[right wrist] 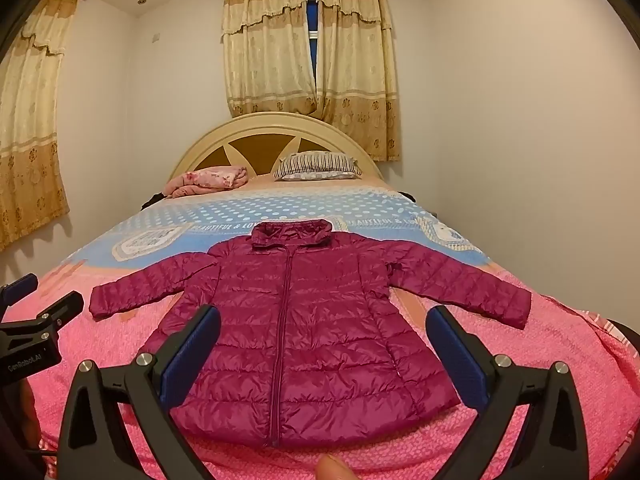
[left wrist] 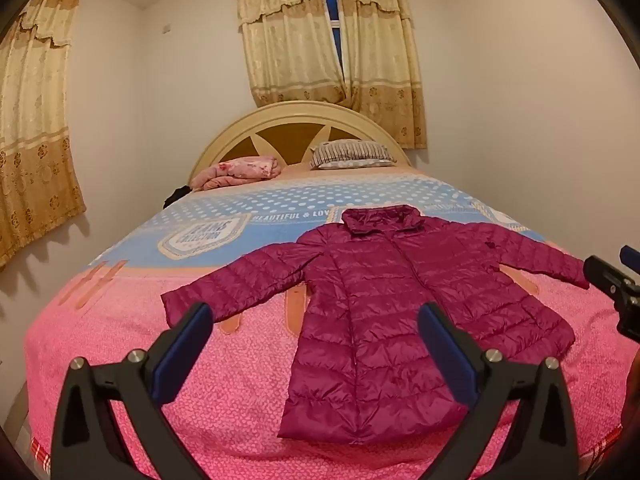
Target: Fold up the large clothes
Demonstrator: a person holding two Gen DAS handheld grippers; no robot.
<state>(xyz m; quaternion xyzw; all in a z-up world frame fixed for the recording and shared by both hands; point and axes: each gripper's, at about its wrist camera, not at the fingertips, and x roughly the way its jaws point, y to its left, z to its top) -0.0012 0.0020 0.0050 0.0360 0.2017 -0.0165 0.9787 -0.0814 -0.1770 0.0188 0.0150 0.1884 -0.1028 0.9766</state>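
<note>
Both claws gape above jacket [right wrist: 296, 320]; bedspread [left wrist: 280, 216] reads "BEAUTIFUL & LOV".

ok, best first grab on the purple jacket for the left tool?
Probably the cuff of its near-side sleeve. The puffer jacket lies flat and zipped on the bedspread with both sleeves spread out, so the cuff is a free edge. Bring the left tool, now open, in from the foot of the bed and pinch across the cuff.
</note>
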